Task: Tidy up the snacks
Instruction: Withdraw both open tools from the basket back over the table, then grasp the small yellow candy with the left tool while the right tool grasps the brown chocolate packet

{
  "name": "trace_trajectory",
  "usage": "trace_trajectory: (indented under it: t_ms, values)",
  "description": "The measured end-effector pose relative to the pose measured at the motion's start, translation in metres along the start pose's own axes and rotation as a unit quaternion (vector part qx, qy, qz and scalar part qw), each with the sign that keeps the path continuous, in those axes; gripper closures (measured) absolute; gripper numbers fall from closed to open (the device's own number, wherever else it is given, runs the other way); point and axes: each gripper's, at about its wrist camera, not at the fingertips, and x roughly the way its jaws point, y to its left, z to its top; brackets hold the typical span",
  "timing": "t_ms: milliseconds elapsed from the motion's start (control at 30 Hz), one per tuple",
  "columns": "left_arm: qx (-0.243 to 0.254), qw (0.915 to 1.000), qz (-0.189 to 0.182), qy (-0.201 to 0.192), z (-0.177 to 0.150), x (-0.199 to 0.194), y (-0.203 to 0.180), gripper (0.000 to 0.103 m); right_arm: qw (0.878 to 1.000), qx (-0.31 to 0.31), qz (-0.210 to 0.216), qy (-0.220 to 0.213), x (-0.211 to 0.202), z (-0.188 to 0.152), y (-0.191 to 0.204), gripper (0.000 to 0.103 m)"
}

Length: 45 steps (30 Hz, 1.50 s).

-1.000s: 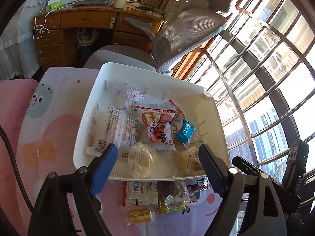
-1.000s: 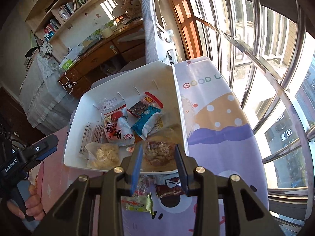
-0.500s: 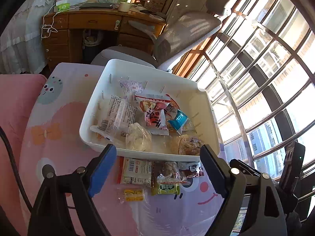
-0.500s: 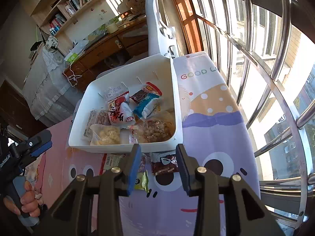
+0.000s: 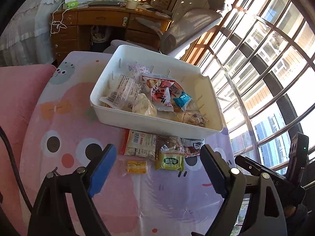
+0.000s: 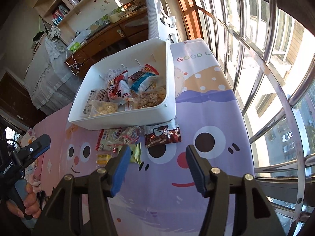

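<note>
In the left wrist view, the left gripper hangs over the counter with its fingers spread wide and empty, and 5 loose snacks lie just beyond and between them: a small yellow candy, a green packet, a clear bag of nuts, a red-edged white packet and a dark brown packet. They sit close against the near wall of the white bin, which already holds a heap of wrapped snacks, so they look like the remaining ones to gather. In the right wrist view, the right gripper has just been opening its fingers; nothing is between them, only bare cloth. The dark brown packet lies just ahead of the gap, the green packet beside the left-hand finger tip, the bin farther on. That spread probably readies a grab at the brown packet. At the left edge, a hand holds the other gripper's handle.
</note>
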Motion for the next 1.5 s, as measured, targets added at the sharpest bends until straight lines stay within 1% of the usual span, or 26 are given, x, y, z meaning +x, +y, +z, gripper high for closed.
trace_trajectory:
  t_ms: [100, 167, 233, 367, 467, 567, 700, 867, 1067, 1233, 1433, 1500]
  values:
    - [0.001, 0.9999, 0.010, 0.009, -0.006, 0.003, 0.001, 0.017, 1.000, 0.001, 0.003, 0.011, 0.003, -0.008, -0.001, 0.037]
    - [0.002, 0.9996, 0.020, 0.018, -0.011, 0.008, 0.002, 0.017, 1.000, 0.000, -0.003, 0.017, 0.006, -0.013, 0.000, 0.032]
    - [0.003, 0.9990, 0.032, 0.032, -0.013, 0.015, 0.003, 0.017, 1.000, -0.003, -0.010, 0.022, 0.008, -0.017, 0.002, 0.030]
    - [-0.001, 0.9969, 0.051, 0.061, -0.017, 0.032, 0.005, 0.017, 0.999, -0.011, -0.031, 0.027, 0.016, -0.023, 0.003, 0.029]
    - [0.000, 0.9948, 0.061, 0.082, -0.020, 0.045, 0.007, 0.017, 0.998, -0.020, -0.049, 0.021, 0.022, -0.025, 0.005, 0.028]
    - [-0.004, 0.9926, 0.062, 0.104, -0.021, 0.059, 0.009, 0.017, 0.997, -0.039, -0.067, 0.007, 0.028, -0.026, 0.009, 0.028]
    - [-0.011, 0.9900, 0.057, 0.129, -0.022, 0.077, 0.013, 0.017, 0.995, -0.058, -0.078, -0.008, 0.040, -0.026, 0.012, 0.028]
    - [0.004, 0.9874, 0.061, 0.146, -0.018, 0.097, 0.012, 0.017, 0.995, -0.069, -0.070, -0.027, 0.055, -0.023, 0.012, 0.027]
    - [0.014, 0.9824, 0.063, 0.175, -0.016, 0.122, 0.012, 0.017, 0.990, -0.097, -0.082, -0.054, 0.073, -0.019, 0.018, 0.027]
    - [0.011, 0.9768, 0.065, 0.204, -0.019, 0.143, 0.016, 0.017, 0.988, -0.117, -0.091, -0.049, 0.094, -0.018, 0.022, 0.027]
    - [0.016, 0.9731, 0.072, 0.218, -0.018, 0.160, 0.017, 0.017, 0.985, -0.132, -0.103, -0.044, 0.113, -0.017, 0.026, 0.027]
    - [0.018, 0.9721, 0.080, 0.220, -0.018, 0.165, 0.017, 0.022, 0.984, -0.134, -0.105, -0.044, 0.117, -0.016, 0.026, 0.027]
